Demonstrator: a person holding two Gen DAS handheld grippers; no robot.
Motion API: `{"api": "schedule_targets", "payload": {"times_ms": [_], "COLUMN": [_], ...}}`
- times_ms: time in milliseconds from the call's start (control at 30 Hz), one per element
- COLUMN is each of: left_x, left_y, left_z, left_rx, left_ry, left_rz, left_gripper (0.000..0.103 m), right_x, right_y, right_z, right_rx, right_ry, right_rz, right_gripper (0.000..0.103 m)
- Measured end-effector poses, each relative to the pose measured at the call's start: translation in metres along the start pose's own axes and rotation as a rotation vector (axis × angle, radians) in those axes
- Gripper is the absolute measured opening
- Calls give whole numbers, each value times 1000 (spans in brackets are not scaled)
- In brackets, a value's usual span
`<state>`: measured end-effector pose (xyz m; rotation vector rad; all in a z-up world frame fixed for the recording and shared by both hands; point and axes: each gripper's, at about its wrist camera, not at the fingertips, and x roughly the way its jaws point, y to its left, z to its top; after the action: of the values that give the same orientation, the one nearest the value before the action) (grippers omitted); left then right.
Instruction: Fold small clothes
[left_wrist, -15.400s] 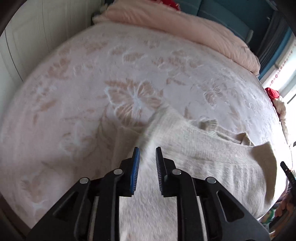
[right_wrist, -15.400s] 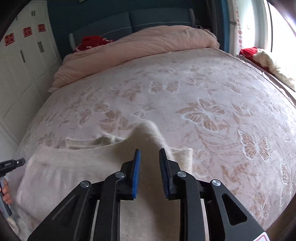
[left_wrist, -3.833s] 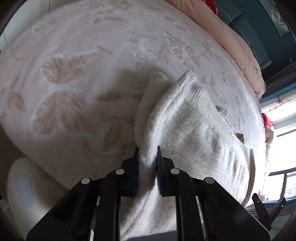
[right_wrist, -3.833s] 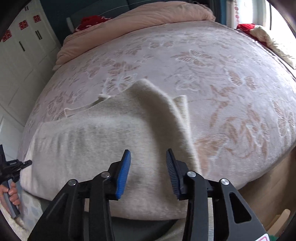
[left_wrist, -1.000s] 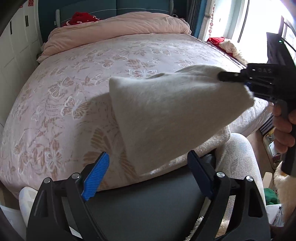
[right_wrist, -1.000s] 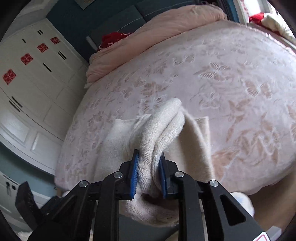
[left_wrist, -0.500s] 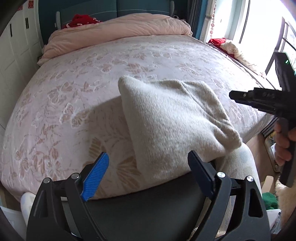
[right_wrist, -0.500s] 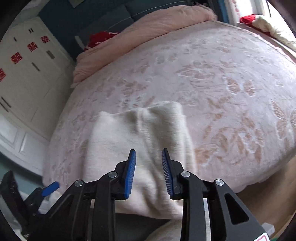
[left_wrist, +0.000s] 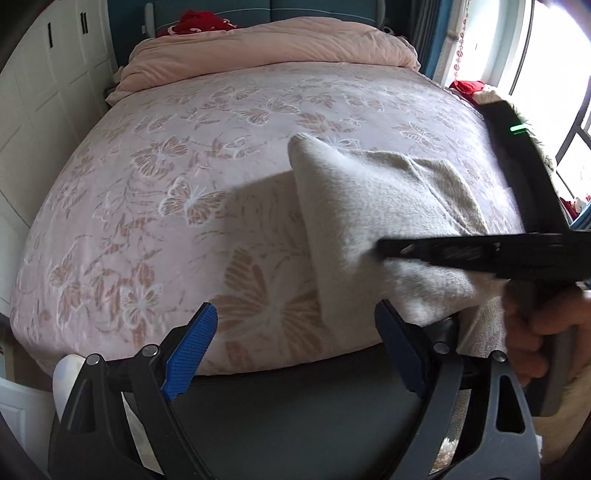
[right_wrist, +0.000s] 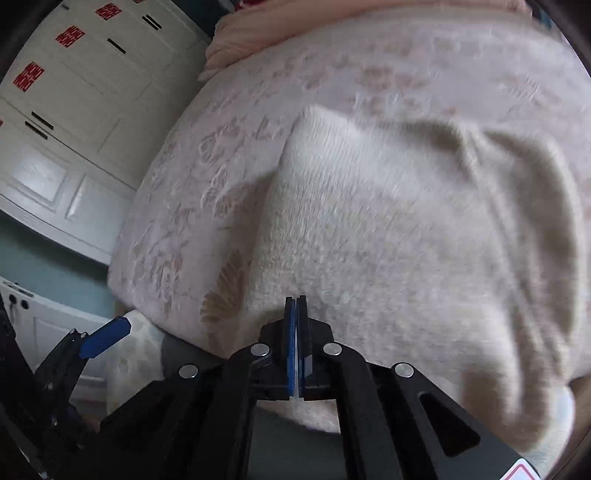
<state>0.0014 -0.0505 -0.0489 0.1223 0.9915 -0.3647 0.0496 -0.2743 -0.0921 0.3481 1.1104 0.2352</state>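
Note:
A cream knitted garment (left_wrist: 373, 206) lies folded on the pink bedspread (left_wrist: 207, 155), near the bed's front right edge; it fills the right wrist view (right_wrist: 388, 236). My left gripper (left_wrist: 295, 347) is wide open and empty, held low in front of the bed, left of the garment. My right gripper (right_wrist: 296, 306) is shut with its pads together and nothing between them, its tips over the garment's front left part. In the left wrist view it (left_wrist: 384, 245) reaches in from the right over the garment.
A pink duvet (left_wrist: 273, 48) is bunched at the head of the bed, with a red item (left_wrist: 195, 22) behind it. White wardrobe doors (right_wrist: 85, 77) stand along the left side. A window (left_wrist: 554, 74) is at the right.
The right gripper has shut from slightly open and moved left over the folded garment. The garment lies settled on the bed. The left gripper stays wide open.

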Motion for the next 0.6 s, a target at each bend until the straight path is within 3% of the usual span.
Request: {"api": "schedule_targets", "payload": {"times_ms": [100, 200, 233, 333, 467, 533, 600], "left_x": [3, 7, 9, 13, 25, 38, 53], "left_y": [0, -10, -16, -33, -50, -54, -54], "left_z": [4, 8, 10, 14, 13, 13, 13], "left_rx": [-19, -14, -3, 41, 89, 91, 68], "left_ry": [0, -4, -4, 1, 10, 41, 81], "left_rz": [-25, -59, -72, -81, -75, -66, -58], "left_gripper": [85, 85, 85, 85, 87, 87, 87], "right_x": [-27, -1, 3, -29, -44, -17, 23], "right_y": [-33, -97, -111, -114, -109, -126, -154], "right_z": [-9, -22, -27, -14, 31, 54, 65], "right_rx": [38, 147, 187, 306, 219, 218, 217], "right_ry": [-66, 28, 40, -36, -129, -81, 29], "right_rz": [-151, -299, -251, -100, -155, -219, -281], "right_gripper": [0, 0, 0, 0, 0, 0, 0]}}
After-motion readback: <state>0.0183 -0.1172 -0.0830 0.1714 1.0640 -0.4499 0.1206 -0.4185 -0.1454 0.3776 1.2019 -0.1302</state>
